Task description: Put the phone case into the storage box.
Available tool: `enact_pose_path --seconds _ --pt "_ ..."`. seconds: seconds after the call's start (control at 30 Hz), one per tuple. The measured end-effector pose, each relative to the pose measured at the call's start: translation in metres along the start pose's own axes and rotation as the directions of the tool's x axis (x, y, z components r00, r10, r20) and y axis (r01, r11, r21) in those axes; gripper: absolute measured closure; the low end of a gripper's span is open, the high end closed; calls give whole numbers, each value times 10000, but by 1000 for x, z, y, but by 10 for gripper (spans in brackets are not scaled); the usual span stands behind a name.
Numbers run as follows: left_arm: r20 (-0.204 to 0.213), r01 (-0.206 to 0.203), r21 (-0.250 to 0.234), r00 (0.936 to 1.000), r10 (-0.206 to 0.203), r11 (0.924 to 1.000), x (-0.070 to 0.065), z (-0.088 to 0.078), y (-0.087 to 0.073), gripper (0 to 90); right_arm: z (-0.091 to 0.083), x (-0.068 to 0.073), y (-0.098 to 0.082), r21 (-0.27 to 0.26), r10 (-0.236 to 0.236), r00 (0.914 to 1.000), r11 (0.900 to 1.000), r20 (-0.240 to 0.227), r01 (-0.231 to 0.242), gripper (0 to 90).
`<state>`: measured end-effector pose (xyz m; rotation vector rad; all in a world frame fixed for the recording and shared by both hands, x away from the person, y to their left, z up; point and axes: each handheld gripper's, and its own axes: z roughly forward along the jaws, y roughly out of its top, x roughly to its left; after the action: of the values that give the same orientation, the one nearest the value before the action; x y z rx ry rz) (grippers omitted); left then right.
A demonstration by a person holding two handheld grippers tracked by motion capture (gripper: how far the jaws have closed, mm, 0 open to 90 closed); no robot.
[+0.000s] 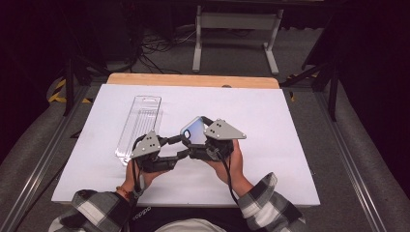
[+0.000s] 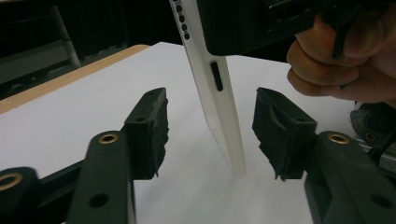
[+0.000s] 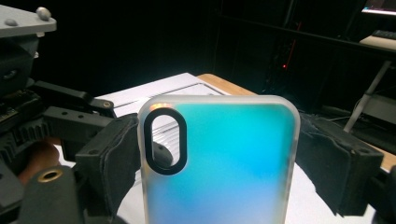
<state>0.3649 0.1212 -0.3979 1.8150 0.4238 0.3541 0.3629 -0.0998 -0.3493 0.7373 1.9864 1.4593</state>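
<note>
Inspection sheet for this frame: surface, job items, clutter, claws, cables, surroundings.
Surface: white sheet over a wooden table.
Job's things: phone case, blue-tinted with an oval camera cutout, held off the sheet; clear plastic package lying flat to the left.
Clutter: nothing seen.
Claws: right claw clamps the case by its edges; left claw straddles the case's edge, pads apart from it.
Cables: black cable trails from the right claw; more on the floor.
Surroundings: dark room, grey frame behind the table.
</note>
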Motion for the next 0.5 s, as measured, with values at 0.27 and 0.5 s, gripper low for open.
enact_pose_path --seconds 0.27,0.5 --pt "-110 -53 -403 9999 48 9992 -2 0 1 673 3 6 -4 -133 6 10000 9999 -41 -6 176" --pt "-75 -145 -360 9999 142 9992 0 -2 1 768 2 7 -5 -213 37 10000 9998 27 -37 175"
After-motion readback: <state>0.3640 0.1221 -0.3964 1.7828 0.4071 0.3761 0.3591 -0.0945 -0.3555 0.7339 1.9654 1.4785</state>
